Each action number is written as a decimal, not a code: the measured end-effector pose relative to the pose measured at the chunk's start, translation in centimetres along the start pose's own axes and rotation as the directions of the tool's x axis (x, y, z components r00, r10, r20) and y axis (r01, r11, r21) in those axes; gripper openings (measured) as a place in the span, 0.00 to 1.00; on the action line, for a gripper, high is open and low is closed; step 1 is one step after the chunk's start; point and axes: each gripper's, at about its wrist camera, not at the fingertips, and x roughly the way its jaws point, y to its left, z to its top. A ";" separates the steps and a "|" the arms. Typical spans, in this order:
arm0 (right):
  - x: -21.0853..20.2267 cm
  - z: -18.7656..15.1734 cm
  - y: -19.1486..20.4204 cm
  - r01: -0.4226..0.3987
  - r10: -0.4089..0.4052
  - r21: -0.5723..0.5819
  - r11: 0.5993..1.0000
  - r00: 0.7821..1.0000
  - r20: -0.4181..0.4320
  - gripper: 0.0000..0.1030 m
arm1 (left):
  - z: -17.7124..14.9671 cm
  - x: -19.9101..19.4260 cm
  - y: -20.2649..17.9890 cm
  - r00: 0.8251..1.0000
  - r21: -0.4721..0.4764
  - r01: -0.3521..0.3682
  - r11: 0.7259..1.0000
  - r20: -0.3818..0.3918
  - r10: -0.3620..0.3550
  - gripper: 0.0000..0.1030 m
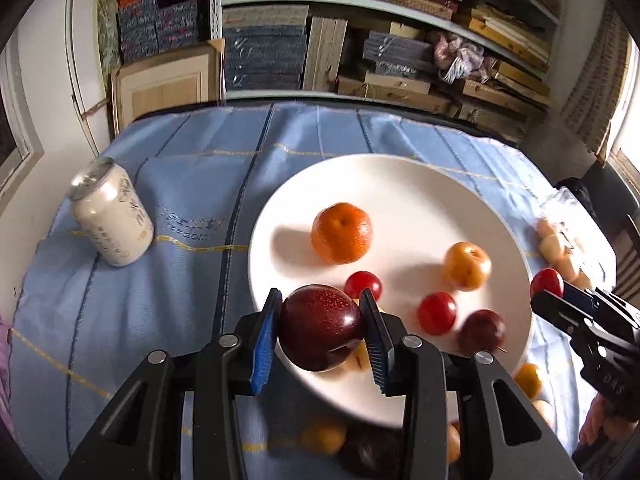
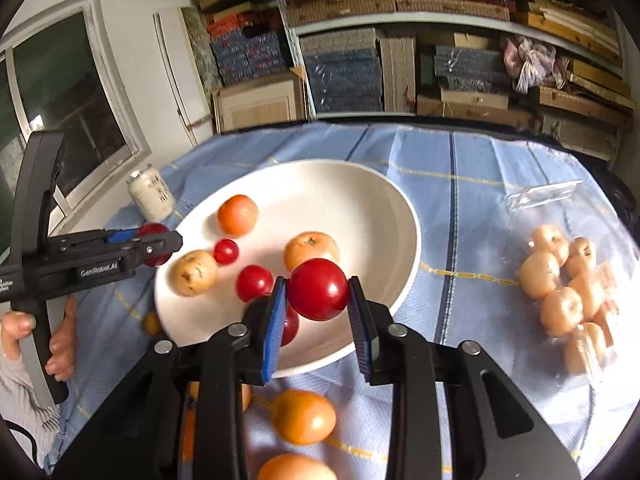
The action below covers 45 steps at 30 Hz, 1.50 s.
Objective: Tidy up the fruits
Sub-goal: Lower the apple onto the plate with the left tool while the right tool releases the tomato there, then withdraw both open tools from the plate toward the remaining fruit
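Two fruits were held over the white plate's [image 1: 400, 184] near rim: a dark plum [image 1: 320, 326] clamped in the left gripper [image 1: 320, 330], a red cherry tomato [image 2: 318, 289] in the right gripper [image 2: 318, 294]. Lowering and release onto bare plate seemingly were called for next.

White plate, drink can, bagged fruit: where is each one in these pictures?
White plate [image 1: 400, 184]: left wrist view, bare far inner surface.
Drink can [image 1: 110, 220]: left wrist view, middle of its side.
Bagged fruit [image 2: 568, 280]: right wrist view, middle of the pile.

A white drink can [image 1: 112, 220] stands on the blue checked tablecloth [image 1: 168, 160], before shelves [image 1: 360, 4] stacked with boxes.
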 end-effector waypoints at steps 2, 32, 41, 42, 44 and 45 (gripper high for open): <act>0.8 0.1 0.0 0.002 -0.002 -0.011 1.000 1.000 -0.007 0.29 | 0.2 0.6 0.1 1.000 -0.003 -0.012 1.000 0.003 0.012 0.39; -15.7 -12.3 7.2 0.027 0.054 -0.194 0.981 0.915 0.401 0.96 | -15.0 -9.7 -3.4 0.986 0.175 -0.107 0.979 0.149 0.082 0.80; -14.2 -11.5 5.0 -0.026 0.059 -0.101 0.995 0.938 0.342 0.96 | -15.8 -8.1 -3.7 0.989 0.206 -0.078 0.975 0.136 0.050 0.80; -13.9 -11.5 4.9 -0.028 0.058 -0.096 0.995 0.942 0.332 0.96 | -15.8 -7.9 -3.7 0.990 0.207 -0.070 0.976 0.131 0.044 0.81; -13.5 -11.6 5.0 -0.025 0.054 -0.097 0.995 0.947 0.316 0.96 | -15.7 -7.7 -3.7 0.991 0.207 -0.057 0.977 0.128 0.031 0.81; -13.2 -11.6 5.1 -0.023 0.053 -0.099 0.995 0.950 0.309 0.96 | -15.6 -7.6 -3.8 0.992 0.204 -0.052 0.978 0.125 0.027 0.81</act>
